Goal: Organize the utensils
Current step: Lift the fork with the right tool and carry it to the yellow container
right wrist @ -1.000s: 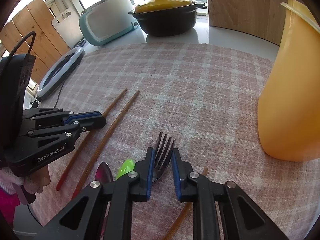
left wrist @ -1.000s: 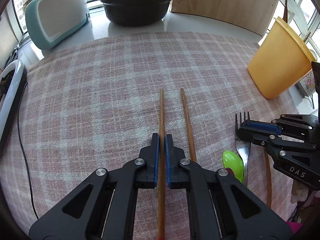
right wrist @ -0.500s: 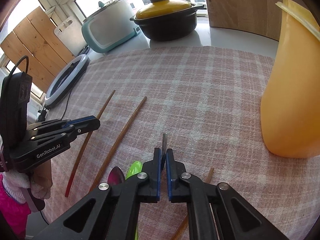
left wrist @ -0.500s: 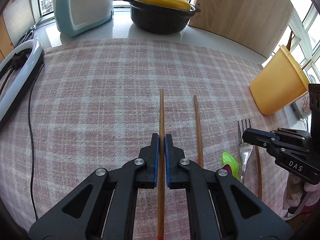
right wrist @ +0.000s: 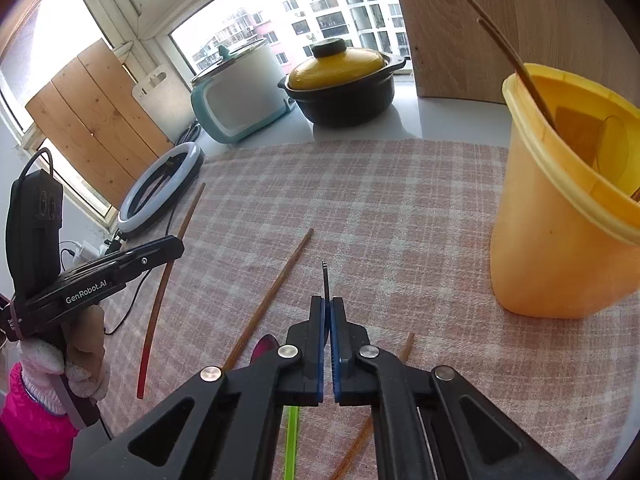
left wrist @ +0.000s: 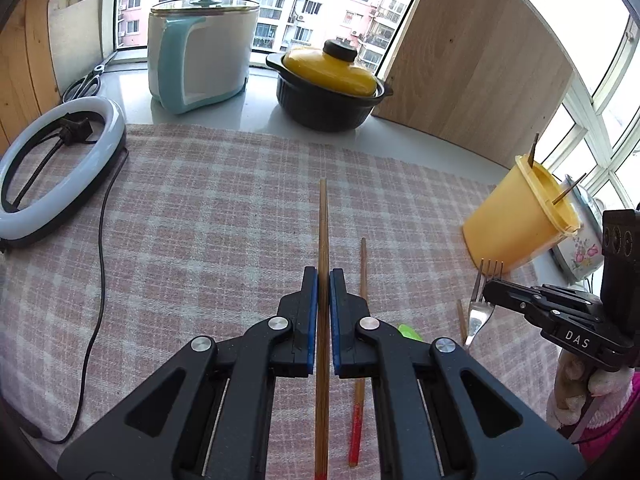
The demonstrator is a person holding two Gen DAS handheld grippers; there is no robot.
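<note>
While both hands hold their tools above it, the pink-and-white checked cloth (left wrist: pixel 224 216) covers most of the counter. At its far edge stand a white and teal rice cooker (left wrist: pixel 200 52) and a black casserole pot with a yellow lid (left wrist: pixel 328 84), with a white ring light (left wrist: pixel 56 160) lying at the left corner. Toward the right, the tall yellow plastic cup (right wrist: pixel 560 216) stands upright on the cloth, two brown chopsticks (right wrist: pixel 508 48) leaning out of it.

Gripped in the left gripper (left wrist: pixel 324 284) is a long brown wooden chopstick with a red tip (left wrist: pixel 323 224), its jaws closed tight on the shaft and the stick clear of the cloth. Its twin, a second red-tipped chopstick (left wrist: pixel 362 280), lies flat just beside it.

Nearer the cup, the right gripper (right wrist: pixel 328 312) has just been closing, and its blue pads now pinch a silver metal fork (left wrist: pixel 478 312) edge-on, tines pointing away. Below it a green-handled spoon (right wrist: pixel 292 440) and another brown stick (right wrist: pixel 404 348) rest on the cloth.
</note>
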